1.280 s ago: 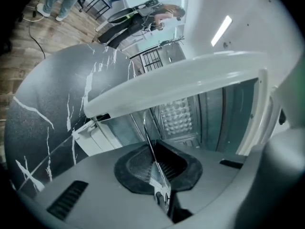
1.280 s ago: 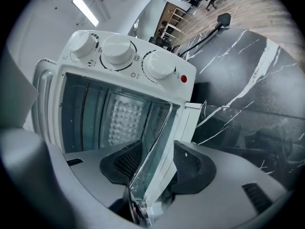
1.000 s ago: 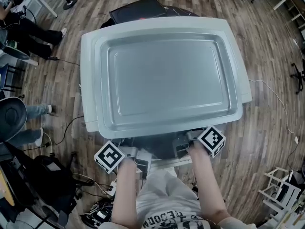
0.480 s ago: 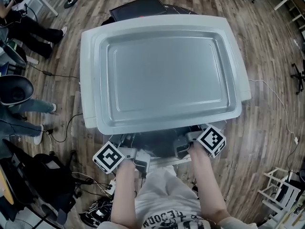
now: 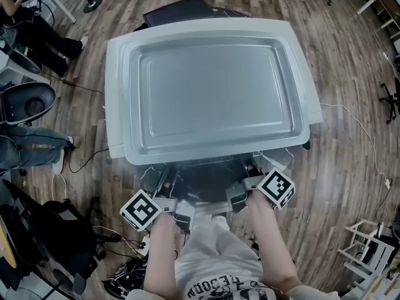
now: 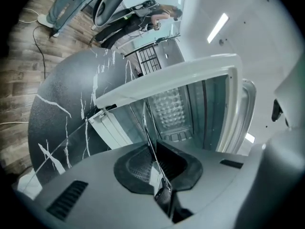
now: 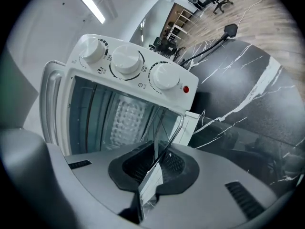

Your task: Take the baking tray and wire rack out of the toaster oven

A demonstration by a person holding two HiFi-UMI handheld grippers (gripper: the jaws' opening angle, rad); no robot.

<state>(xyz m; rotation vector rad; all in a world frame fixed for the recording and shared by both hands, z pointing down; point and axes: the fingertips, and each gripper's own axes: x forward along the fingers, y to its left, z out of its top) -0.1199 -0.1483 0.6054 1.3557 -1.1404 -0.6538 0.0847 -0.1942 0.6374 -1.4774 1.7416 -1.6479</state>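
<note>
The white toaster oven (image 5: 212,86) fills the head view from above, and its dark glass door (image 5: 206,180) hangs open toward me. My left gripper (image 5: 183,200) and right gripper (image 5: 240,191) reach in over the door side by side. Edge-on in the left gripper view, the thin wire rack (image 6: 148,128) runs out of the oven cavity (image 6: 171,109) into my left gripper (image 6: 159,175), which is shut on it. My right gripper (image 7: 152,168) has just been closing and now pinches the wire rack (image 7: 175,137) at its rounded corner. A shiny flat strip lies between the pads; I cannot tell whether it is the tray's rim.
The oven stands on a black marbled table (image 7: 248,94), with a black plug and cable (image 7: 224,35) lying behind it. Three knobs (image 7: 127,61) sit on the oven's front panel. Seated people (image 5: 28,33) and chairs are at the left. Cables trail over the wooden floor (image 5: 356,136).
The gap between the oven's front and both grippers has widened a little, so more of the dark door shows. The people at the left have shifted.
</note>
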